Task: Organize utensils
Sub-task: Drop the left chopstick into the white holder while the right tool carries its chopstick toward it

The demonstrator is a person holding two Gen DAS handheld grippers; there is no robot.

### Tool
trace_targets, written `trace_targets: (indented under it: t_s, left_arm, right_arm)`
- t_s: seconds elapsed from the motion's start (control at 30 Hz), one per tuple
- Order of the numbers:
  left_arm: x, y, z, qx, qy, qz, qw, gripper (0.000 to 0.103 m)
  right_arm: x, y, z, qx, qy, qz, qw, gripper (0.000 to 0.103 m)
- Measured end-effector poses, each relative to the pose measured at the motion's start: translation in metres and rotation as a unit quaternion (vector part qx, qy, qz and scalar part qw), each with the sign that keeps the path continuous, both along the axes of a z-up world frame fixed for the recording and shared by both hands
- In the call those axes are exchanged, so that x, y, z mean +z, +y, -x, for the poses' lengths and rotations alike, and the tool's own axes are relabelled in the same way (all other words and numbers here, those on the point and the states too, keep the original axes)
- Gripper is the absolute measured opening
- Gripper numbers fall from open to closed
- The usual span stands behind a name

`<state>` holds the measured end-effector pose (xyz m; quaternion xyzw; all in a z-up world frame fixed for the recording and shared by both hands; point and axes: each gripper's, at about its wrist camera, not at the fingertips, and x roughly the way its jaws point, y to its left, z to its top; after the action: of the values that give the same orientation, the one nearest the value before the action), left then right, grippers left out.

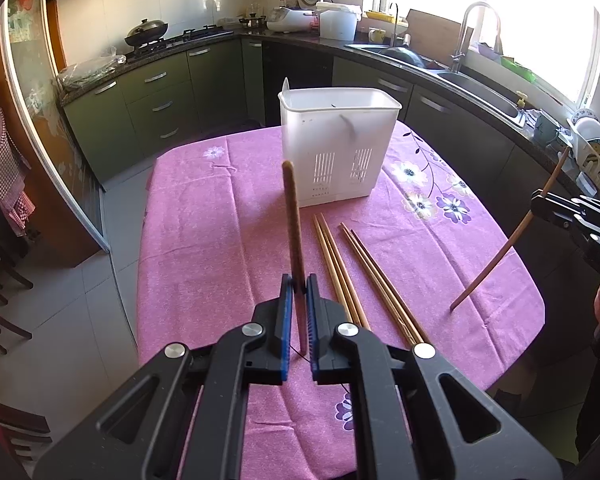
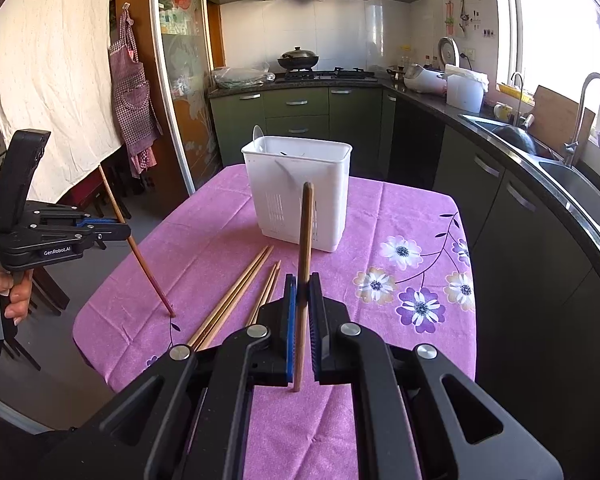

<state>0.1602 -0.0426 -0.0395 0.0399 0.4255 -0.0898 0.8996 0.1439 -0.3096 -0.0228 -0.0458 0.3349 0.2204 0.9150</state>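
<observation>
Each gripper, left gripper (image 1: pixel 299 286) and right gripper (image 2: pixel 303 286), clamps one chopstick (image 1: pixel 293 216) mid-shaft; light, stiff, slippery sticks pivot, so grip near centre approaching the far white caddy (image 1: pixel 340 140).

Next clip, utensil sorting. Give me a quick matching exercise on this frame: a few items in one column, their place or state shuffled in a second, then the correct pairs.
Things:
1. left gripper
2. right gripper
3. white utensil holder
4. loose chopsticks

States:
A. lying flat on the pink tablecloth
B. standing upright at the far end of the table
C. clamped on a chopstick whose tip touches the cloth
D. clamped on a chopstick lifted clear of the cloth

Pairs: 1-C, 2-D, 3-B, 4-A
</observation>
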Motion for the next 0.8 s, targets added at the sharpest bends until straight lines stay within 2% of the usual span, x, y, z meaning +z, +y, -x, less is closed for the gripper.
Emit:
trace_targets:
  t_s: [0.23,0.43,0.63,0.8]
  left_arm:
    - [0.007,-0.003,0.001,-0.003,-0.009,-0.005,0.9999,0.007]
    - [0.022,-0.006,-0.004,-0.014,-0.015,0.000,0.9998,0.007]
    - [0.061,-0.016,-0.022,-0.042,-0.026,0.024,0.9985,0.007]
    - [0.112,-0.029,-0.045,-0.047,-0.080,0.024,0.9954,0.007]
  right_arm:
    - [0.000,0.000,-0.009,0.008,0.008,-0.017,1.000,0.007]
    - [0.016,0.002,-0.019,0.019,0.007,-0.034,0.999,0.007]
    - [0.061,0.002,-0.043,0.024,-0.016,-0.059,0.998,0.007]
    - [0.114,0.000,-0.075,0.016,-0.051,-0.089,0.995,0.007]
